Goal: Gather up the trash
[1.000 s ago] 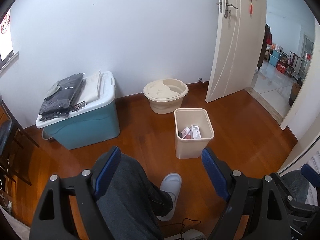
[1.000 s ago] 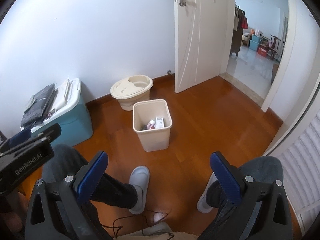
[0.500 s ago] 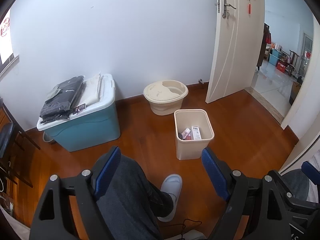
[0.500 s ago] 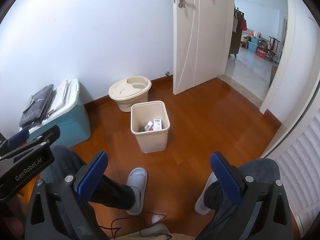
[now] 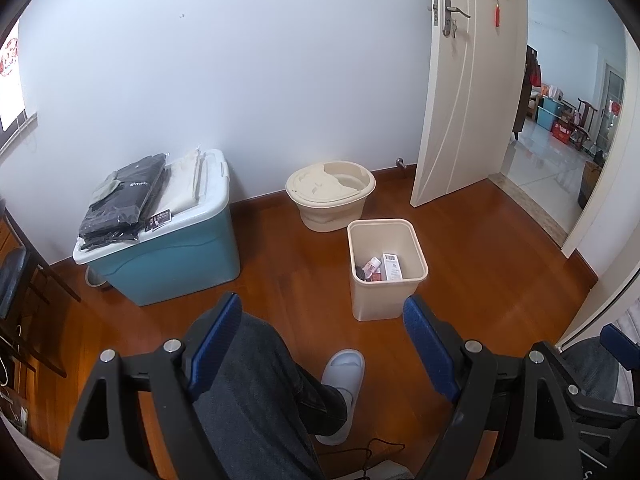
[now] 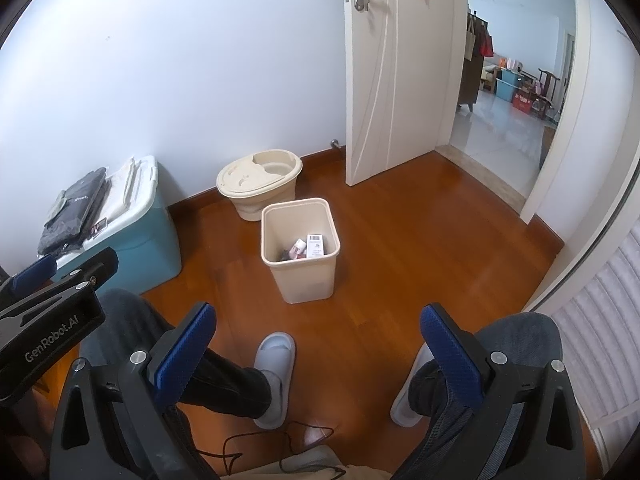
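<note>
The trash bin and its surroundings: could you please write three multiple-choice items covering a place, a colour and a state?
1. Where does the trash bin stand?
A. On the blue storage box
B. On the wooden floor, before the round beige tub
C. Beyond the doorway

2. What colour is the storage box body?
A. Blue
B. Red
C. Black

3. How are the left tongs and right tongs?
A. Both open, empty
B. Both shut on trash
C. One holding a carton

Answers: 1 B, the bin sits on floorboards near the tub; 2 A, blue sides under a white lid; 3 A, wide gaps, nothing between the pads.
</note>
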`<state>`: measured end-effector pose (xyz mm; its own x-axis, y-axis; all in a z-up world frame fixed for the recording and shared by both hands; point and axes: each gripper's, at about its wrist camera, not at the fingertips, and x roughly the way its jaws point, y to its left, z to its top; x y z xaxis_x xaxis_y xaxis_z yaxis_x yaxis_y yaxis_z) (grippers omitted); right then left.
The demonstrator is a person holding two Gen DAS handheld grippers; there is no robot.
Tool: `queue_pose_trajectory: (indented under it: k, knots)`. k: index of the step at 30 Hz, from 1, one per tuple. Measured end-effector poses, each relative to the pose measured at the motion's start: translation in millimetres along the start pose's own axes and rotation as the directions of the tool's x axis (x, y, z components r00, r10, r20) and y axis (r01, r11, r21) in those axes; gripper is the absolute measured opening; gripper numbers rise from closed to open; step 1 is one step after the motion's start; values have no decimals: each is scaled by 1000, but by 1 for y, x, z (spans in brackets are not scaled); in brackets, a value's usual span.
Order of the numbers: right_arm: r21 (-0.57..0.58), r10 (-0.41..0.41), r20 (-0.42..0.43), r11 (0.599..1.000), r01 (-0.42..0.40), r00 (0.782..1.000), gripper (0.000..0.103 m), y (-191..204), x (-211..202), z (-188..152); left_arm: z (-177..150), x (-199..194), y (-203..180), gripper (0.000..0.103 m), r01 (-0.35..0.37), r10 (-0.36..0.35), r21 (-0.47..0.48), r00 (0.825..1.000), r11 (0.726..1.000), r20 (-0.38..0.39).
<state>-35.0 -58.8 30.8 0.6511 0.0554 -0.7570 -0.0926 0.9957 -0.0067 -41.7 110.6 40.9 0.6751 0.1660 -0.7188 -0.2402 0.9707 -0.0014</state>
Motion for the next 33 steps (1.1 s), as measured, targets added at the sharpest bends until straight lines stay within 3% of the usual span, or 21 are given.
queue_pose_trajectory:
  k: [33]
  knots:
    - [23,-11,-14,1000,11,1000,103,16,7,3,3,-2,-7,83,2,-2,13,1000,1000,-4]
